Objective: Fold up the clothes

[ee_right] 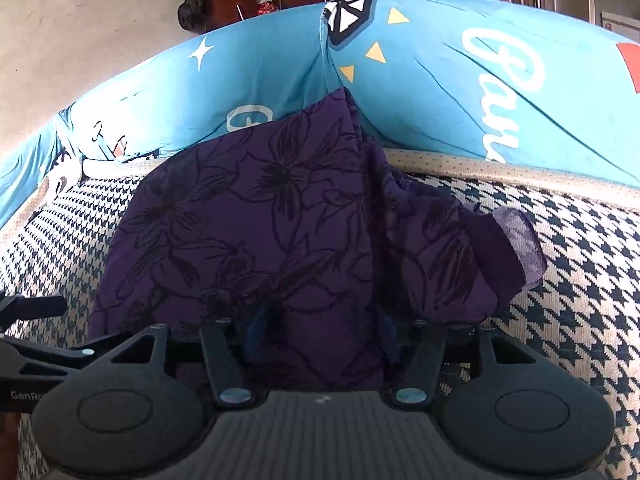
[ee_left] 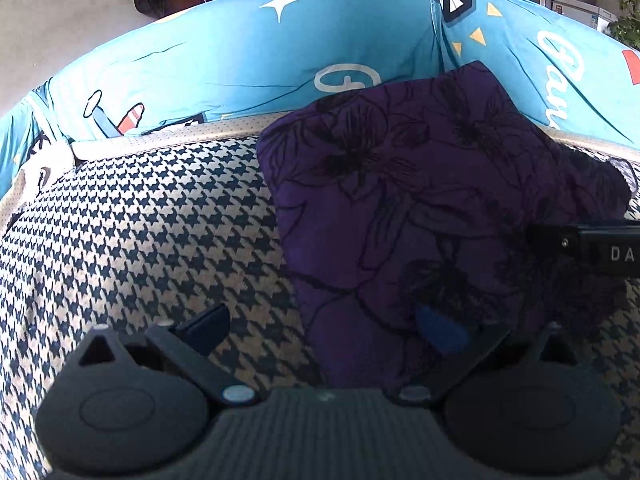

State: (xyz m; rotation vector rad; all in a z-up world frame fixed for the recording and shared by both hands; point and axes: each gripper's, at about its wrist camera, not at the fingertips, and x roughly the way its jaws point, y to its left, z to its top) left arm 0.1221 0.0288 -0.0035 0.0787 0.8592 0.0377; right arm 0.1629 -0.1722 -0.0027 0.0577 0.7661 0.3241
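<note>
The purple floral-print garment (ee_right: 256, 216), folded into a thick pad, is lying on the houndstooth-patterned seat cushion (ee_left: 140, 232), its far corner leaning against the blue printed backrest cover (ee_left: 240, 64). The right gripper (ee_right: 320, 328) is sitting nearest, its fingers half spread on either side of the garment's near edge, though whether they are pinching the cloth I cannot tell. The left gripper (ee_left: 324, 328) is standing open at the garment's left near corner, one finger over bare cushion and one over cloth, with the garment's long axis running away towards the backrest.
</note>
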